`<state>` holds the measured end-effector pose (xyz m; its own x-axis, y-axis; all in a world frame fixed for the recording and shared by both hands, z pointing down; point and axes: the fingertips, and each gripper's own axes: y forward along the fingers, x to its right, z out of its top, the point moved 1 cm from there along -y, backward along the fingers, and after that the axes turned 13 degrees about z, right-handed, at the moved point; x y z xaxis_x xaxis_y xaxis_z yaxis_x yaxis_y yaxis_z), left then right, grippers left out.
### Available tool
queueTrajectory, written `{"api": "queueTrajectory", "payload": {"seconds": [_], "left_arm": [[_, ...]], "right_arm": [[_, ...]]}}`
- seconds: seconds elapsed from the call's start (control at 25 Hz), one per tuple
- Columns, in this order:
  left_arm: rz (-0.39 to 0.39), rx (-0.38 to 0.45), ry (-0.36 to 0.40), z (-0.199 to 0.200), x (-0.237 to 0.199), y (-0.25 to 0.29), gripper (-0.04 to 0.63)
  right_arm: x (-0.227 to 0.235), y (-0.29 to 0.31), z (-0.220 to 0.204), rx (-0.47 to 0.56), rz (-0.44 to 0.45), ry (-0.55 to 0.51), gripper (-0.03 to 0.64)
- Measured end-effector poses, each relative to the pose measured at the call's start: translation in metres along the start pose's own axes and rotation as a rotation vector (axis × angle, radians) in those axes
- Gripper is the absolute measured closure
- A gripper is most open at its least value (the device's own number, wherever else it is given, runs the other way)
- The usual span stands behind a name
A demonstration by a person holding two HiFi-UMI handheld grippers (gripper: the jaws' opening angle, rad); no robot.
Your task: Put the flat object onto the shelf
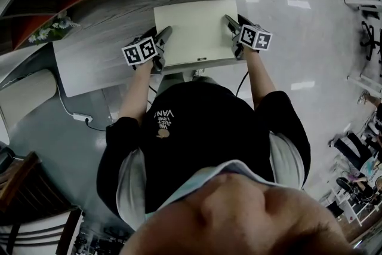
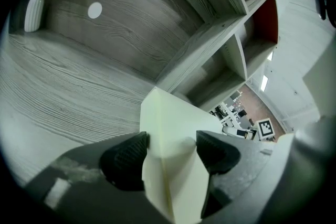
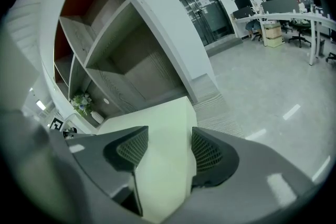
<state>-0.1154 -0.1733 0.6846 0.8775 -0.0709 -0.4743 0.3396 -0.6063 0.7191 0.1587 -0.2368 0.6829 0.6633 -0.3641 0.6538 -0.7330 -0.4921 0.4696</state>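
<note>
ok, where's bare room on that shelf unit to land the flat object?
Free: the grey wood shelf top, from the white vase across to the flat object. The open compartments also look empty. Crowded: only the vase corner.

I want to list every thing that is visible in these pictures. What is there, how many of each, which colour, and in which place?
flat box: one, pale cream, in front of the shelf, between both grippers
shelf: one, grey wood with red back panels, ahead of the person
vase: one, white and ribbed, on the grey wood surface at the left, holding flowers
cable with adapter: one, white, on the floor at the left
floor: one, grey and glossy
office desks: count unclear, white, far across the room
shirt: one, black, on the person
left gripper: one, dark grey, shut on the flat box's left edge
right gripper: one, dark grey, shut on its right edge
</note>
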Motion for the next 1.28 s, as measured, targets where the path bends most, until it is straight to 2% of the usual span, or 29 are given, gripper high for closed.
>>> {"api": "queueTrajectory", "payload": {"seconds": [0.56, 1.28], "left_arm": [[0.027, 0.083, -0.005, 0.001, 0.001, -0.033, 0.305], [0.03, 0.323, 0.062, 0.044, 0.015, -0.106, 0.307]], "right_arm": [[-0.034, -0.016, 0.005, 0.054, 0.019, -0.068, 0.38], [-0.104, -0.042, 0.042, 0.224, 0.126, -0.179, 0.396]]}}
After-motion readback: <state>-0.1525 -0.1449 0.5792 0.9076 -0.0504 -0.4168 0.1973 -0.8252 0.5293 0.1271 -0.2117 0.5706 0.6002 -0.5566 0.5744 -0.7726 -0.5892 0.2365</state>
